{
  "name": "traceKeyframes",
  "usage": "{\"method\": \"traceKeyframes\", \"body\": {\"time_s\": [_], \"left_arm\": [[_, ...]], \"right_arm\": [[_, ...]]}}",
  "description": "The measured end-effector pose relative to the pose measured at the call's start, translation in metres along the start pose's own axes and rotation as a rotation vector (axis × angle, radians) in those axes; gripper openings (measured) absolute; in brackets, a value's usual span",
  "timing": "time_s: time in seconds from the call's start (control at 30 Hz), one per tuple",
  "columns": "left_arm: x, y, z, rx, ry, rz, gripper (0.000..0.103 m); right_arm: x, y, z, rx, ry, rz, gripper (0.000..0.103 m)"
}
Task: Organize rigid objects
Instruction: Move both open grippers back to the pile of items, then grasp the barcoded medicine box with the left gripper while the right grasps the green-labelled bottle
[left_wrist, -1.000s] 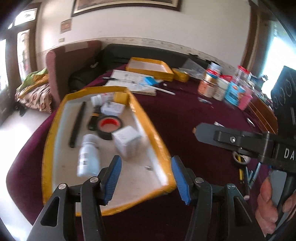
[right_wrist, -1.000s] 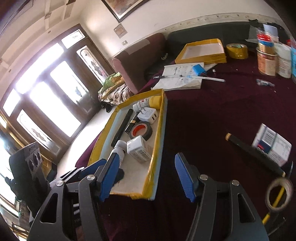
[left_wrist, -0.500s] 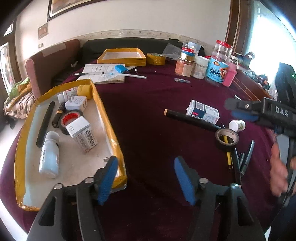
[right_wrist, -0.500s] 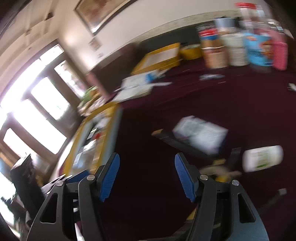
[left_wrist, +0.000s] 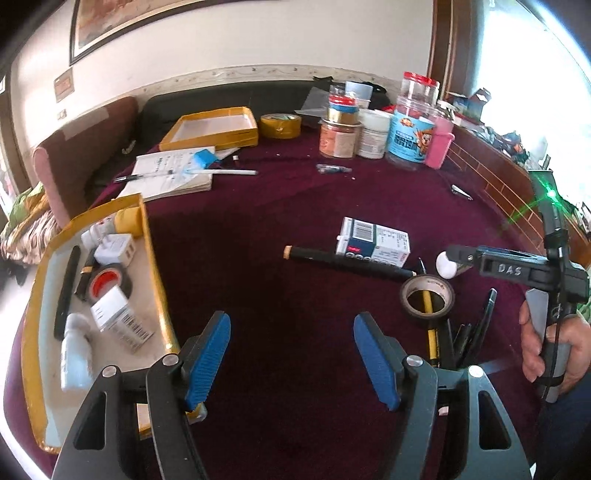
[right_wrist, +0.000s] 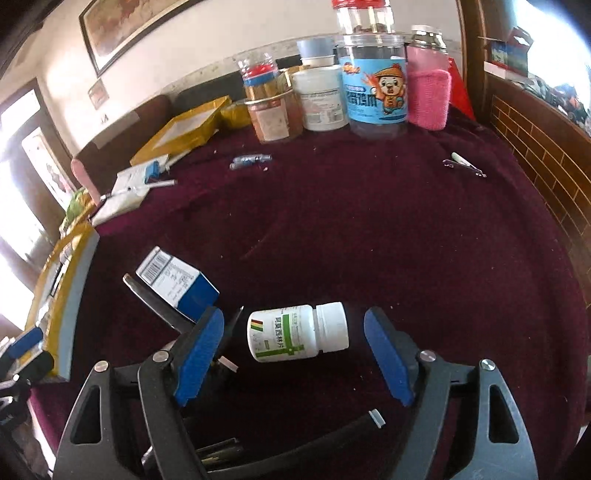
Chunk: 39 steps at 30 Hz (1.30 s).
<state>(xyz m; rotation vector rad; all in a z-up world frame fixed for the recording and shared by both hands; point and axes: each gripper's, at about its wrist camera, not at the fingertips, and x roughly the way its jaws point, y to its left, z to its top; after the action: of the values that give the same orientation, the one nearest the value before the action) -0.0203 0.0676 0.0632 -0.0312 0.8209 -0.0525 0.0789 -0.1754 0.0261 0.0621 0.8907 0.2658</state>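
Note:
A yellow-rimmed tray (left_wrist: 157, 254) at the left holds a black bar, a red-cored tape roll (left_wrist: 107, 282), small boxes and a white bottle (left_wrist: 75, 354). On the maroon cloth lie a blue-and-white box (left_wrist: 373, 242), a long black stick (left_wrist: 347, 260), a tape roll (left_wrist: 428, 295) and pens. My left gripper (left_wrist: 291, 354) is open and empty over bare cloth. My right gripper (right_wrist: 293, 354) is open, its fingers either side of a white pill bottle (right_wrist: 295, 332) lying on its side; the box (right_wrist: 177, 282) lies left of it.
Jars, tubs and a pink bottle (right_wrist: 428, 96) stand at the table's far side. A second yellow tray (left_wrist: 214, 127), a yellow tape roll (left_wrist: 279, 125), papers with a pen (left_wrist: 173, 175) lie at the back left. A brick ledge borders the right.
Both grippers have swung right, away from the tray. My right gripper has come down around the white pill bottle, still open. My left gripper now faces the loose items.

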Motion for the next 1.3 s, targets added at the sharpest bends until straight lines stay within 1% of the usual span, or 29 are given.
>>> {"method": "traceKeyframes", "body": {"time_s": [0.07, 0.17, 0.2, 0.23, 0.3, 0.37, 0.43, 0.47, 0.53, 0.63, 0.7, 0.73, 0.77, 0.83, 0.87, 0.9, 0.93, 0.97, 1.0, 1.03, 1.07, 1.17, 1.23, 1.3], "left_arm": [[0.007, -0.003, 0.004, 0.009, 0.011, -0.005, 0.073], [0.016, -0.005, 0.013, 0.008, 0.021, -0.021, 0.073], [0.019, -0.005, 0.016, 0.009, 0.025, -0.032, 0.073], [0.023, -0.006, 0.021, 0.008, 0.034, -0.048, 0.073], [0.028, -0.009, 0.028, 0.009, 0.040, -0.079, 0.077], [0.034, -0.014, 0.038, 0.011, 0.056, -0.113, 0.082], [0.042, -0.023, 0.048, 0.031, 0.071, -0.162, 0.085], [0.045, -0.027, 0.052, 0.040, 0.075, -0.168, 0.086], [0.053, -0.038, 0.061, 0.060, 0.088, -0.189, 0.088], [0.061, -0.052, 0.071, 0.082, 0.098, -0.208, 0.088], [0.067, -0.064, 0.077, 0.130, 0.100, -0.231, 0.089], [0.071, -0.070, 0.080, 0.156, 0.115, -0.208, 0.089], [0.076, -0.072, 0.082, 0.156, 0.133, -0.184, 0.089], [0.084, -0.073, 0.086, 0.130, 0.174, -0.194, 0.089], [0.087, -0.072, 0.091, 0.104, 0.184, -0.199, 0.089], [0.090, -0.070, 0.094, 0.079, 0.192, -0.188, 0.089], [0.096, -0.067, 0.096, 0.046, 0.216, -0.162, 0.089], [0.104, -0.063, 0.096, 0.004, 0.268, -0.128, 0.089], [0.107, -0.061, 0.096, -0.024, 0.291, -0.126, 0.089], [0.109, -0.059, 0.096, -0.051, 0.295, -0.144, 0.089], [0.110, -0.059, 0.095, -0.058, 0.300, -0.144, 0.089], [0.116, -0.065, 0.093, -0.047, 0.317, -0.149, 0.088], [0.122, -0.069, 0.093, -0.039, 0.324, -0.137, 0.086], [0.133, -0.076, 0.100, -0.027, 0.322, -0.160, 0.081]], "right_arm": [[0.005, 0.000, -0.002, -0.010, 0.010, -0.025, 0.078], [0.013, -0.002, -0.006, 0.009, 0.033, -0.011, 0.077], [0.015, -0.003, -0.006, 0.016, 0.039, -0.005, 0.069], [0.018, -0.004, -0.006, 0.021, 0.054, 0.003, 0.059], [0.017, -0.007, -0.006, 0.032, 0.049, 0.004, 0.058], [0.014, -0.010, -0.005, 0.052, 0.035, 0.004, 0.057], [0.009, -0.016, -0.003, 0.082, 0.017, 0.005, 0.057], [0.007, -0.018, -0.003, 0.095, 0.012, 0.010, 0.057], [0.006, -0.021, -0.001, 0.115, 0.010, 0.023, 0.057], [0.007, -0.023, -0.001, 0.137, 0.020, 0.047, 0.057], [0.007, -0.025, -0.001, 0.145, 0.024, 0.059, 0.057], [0.006, -0.025, -0.001, 0.148, 0.025, 0.064, 0.057], [0.006, -0.025, -0.001, 0.151, 0.024, 0.068, 0.057], [0.005, -0.025, -0.001, 0.158, 0.022, 0.076, 0.057], [0.005, -0.024, -0.001, 0.158, 0.024, 0.081, 0.057], [0.005, -0.025, -0.001, 0.160, 0.026, 0.085, 0.057], [0.005, -0.025, -0.001, 0.166, 0.029, 0.094, 0.057], [0.005, -0.026, -0.002, 0.172, 0.032, 0.104, 0.057], [0.005, -0.026, -0.002, 0.174, 0.034, 0.109, 0.057], [0.005, -0.026, -0.002, 0.177, 0.036, 0.110, 0.057], [0.004, -0.027, -0.002, 0.184, 0.033, 0.114, 0.057], [0.001, -0.029, -0.001, 0.193, 0.021, 0.115, 0.057], [0.000, -0.030, 0.000, 0.199, 0.019, 0.117, 0.057], [0.000, -0.031, 0.000, 0.210, 0.019, 0.121, 0.057]]}}
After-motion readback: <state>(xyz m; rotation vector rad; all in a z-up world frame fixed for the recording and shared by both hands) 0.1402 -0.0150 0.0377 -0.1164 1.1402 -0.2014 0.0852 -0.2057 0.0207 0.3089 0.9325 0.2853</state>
